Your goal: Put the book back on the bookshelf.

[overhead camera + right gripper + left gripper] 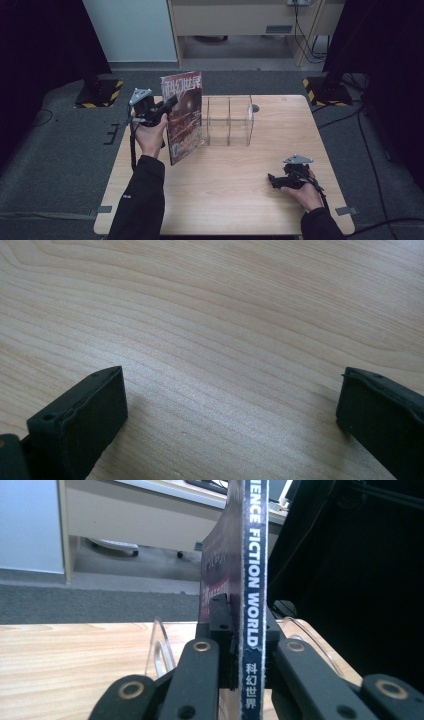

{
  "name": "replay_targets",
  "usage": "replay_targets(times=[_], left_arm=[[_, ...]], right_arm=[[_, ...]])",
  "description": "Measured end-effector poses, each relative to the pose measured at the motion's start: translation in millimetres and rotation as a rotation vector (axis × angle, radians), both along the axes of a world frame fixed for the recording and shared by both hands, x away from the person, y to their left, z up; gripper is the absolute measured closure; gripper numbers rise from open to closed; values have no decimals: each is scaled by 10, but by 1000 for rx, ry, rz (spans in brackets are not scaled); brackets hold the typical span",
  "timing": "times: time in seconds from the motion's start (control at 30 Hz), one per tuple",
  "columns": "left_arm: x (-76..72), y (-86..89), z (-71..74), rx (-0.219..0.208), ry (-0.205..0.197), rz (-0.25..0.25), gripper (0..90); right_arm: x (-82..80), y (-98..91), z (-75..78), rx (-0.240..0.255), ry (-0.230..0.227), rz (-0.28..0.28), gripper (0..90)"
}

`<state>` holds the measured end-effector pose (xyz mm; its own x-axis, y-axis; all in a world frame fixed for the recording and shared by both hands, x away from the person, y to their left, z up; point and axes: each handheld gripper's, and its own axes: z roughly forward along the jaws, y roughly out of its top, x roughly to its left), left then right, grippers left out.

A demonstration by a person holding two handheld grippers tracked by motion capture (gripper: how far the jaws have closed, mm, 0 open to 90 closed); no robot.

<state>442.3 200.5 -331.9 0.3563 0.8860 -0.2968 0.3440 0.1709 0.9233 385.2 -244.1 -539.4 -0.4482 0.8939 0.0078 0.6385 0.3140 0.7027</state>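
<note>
High view: the left gripper (167,107) is raised over the left part of the wooden table (230,200), gripped in the person's left hand (150,135). Its fingers are clamped on a magazine (183,117), which stands upright on its lower edge, cover facing the camera, red and dark artwork with a title in Chinese characters. The magazine sits just beside the left end of a clear acrylic organizer (229,121) with 3 open-top compartments; whether the 2 touch cannot be told.

Left gripper view: the fingers (220,625) press on both sides of the magazine's spine (254,580), blue, printed "SCIENCE FICTION WORLD" in white. The curved edge of the clear organizer (159,645) rises behind the jaws.

High view, near right: the right gripper (274,181) rests low at the table's surface, held in the right hand (306,192), well apart from the organizer.

Right gripper view: the fingers (82,420) stand wide apart, bare wood grain between them, nothing held.
</note>
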Motion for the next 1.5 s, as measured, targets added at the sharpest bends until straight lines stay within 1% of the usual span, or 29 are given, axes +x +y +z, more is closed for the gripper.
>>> replay_targets(times=[0.13, 0.2, 0.37, 0.5, 0.63, 0.73, 0.77, 0.87, 1.0, 1.07, 1.17, 1.23, 1.33, 1.4, 1.43, 1.47, 1.5], left_arm=[[102, -32, -78, 11, -9, 26, 835], [146, -58, -115, 16, -14, 31, 835], [222, -138, -187, 26, -30, 48, 835], [262, -192, -265, 26, -60, 72, 835], [301, -220, -334, 53, -62, 79, 835], [300, -226, -374, 38, -78, 70, 834], [295, -228, -377, 41, -82, 66, 834], [271, -234, -379, 52, -89, 58, 832], [201, -198, -403, 40, -90, 41, 823], [148, -161, -409, 44, -76, 32, 818], [69, -105, -427, 43, -68, 23, 814], [8, -62, -441, 58, -57, 19, 815], [-88, 9, -476, 46, -49, 12, 815], [-151, 43, -508, 56, -45, 10, 816], [-179, 53, -532, 68, -33, 7, 817], [-213, 65, -564, 71, -39, 4, 818], [-250, 79, -596, 60, -54, 4, 819]], right_arm=[[1, 2, 0, -1, -1, 2, 4], [1, 4, 0, -1, -1, 2, 4], [1, 4, 0, -2, 1, 6, 4], [3, 6, -1, -3, -2, 10, 4], [1, 13, -1, 1, -1, 6, 4], [1, 21, -2, 1, -2, 10, 4], [0, 20, 0, -2, 2, 15, 4], [-1, 21, 0, -2, 2, 16, 4], [-1, 26, -1, -1, -2, 17, 4], [-2, 28, -1, -1, -3, 17, 4], [-5, 31, 0, -1, -1, 19, 4], [-6, 32, 0, 1, 1, 18, 4], [-5, 31, 0, -1, -1, 20, 4], [-5, 31, 0, -1, -1, 20, 4], [-5, 31, 0, 0, -1, 20, 4], [-5, 31, 0, -1, -1, 20, 4], [-5, 31, 0, -1, -1, 19, 4]])
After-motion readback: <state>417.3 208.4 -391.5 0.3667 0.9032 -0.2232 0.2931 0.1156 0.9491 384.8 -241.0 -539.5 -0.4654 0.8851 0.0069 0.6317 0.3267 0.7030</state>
